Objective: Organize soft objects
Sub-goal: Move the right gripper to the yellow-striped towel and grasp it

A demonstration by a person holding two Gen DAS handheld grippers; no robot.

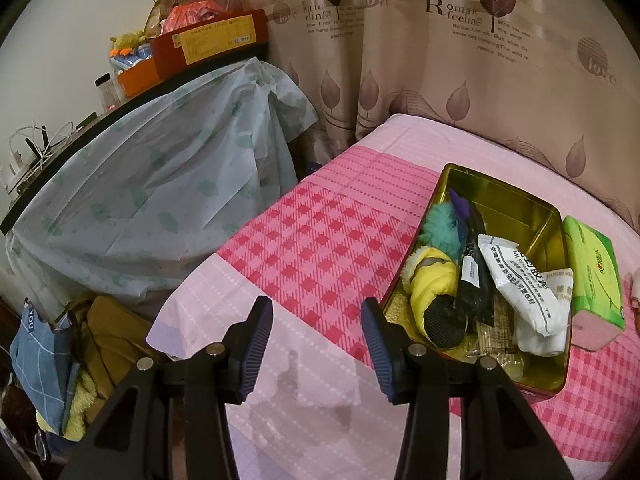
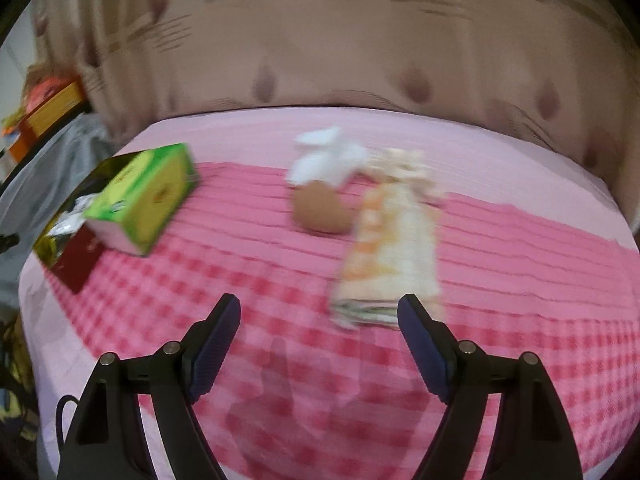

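A gold tin (image 1: 532,208) with a red outside lies on the pink checked bed. In it are a yellow soft toy (image 1: 434,280), a teal fluffy thing (image 1: 440,228) and white packets (image 1: 516,280). A green tissue pack (image 1: 594,272) leans against its far side. My left gripper (image 1: 318,320) hovers open over the sheet just left of the tin, holding nothing. In the blurred right wrist view a folded orange and cream cloth (image 2: 394,240), a brown round thing (image 2: 320,210) and a white cloth (image 2: 332,158) lie on the bed. My right gripper (image 2: 320,316) is open and empty, in front of the folded cloth.
The tissue pack (image 2: 144,196) and the tin (image 2: 68,252) sit at the left of the right wrist view. A covered piece of furniture (image 1: 160,184) with boxes (image 1: 208,40) on top stands left of the bed. A leaf-patterned curtain (image 1: 440,60) hangs behind. Bags (image 1: 40,356) crowd the floor.
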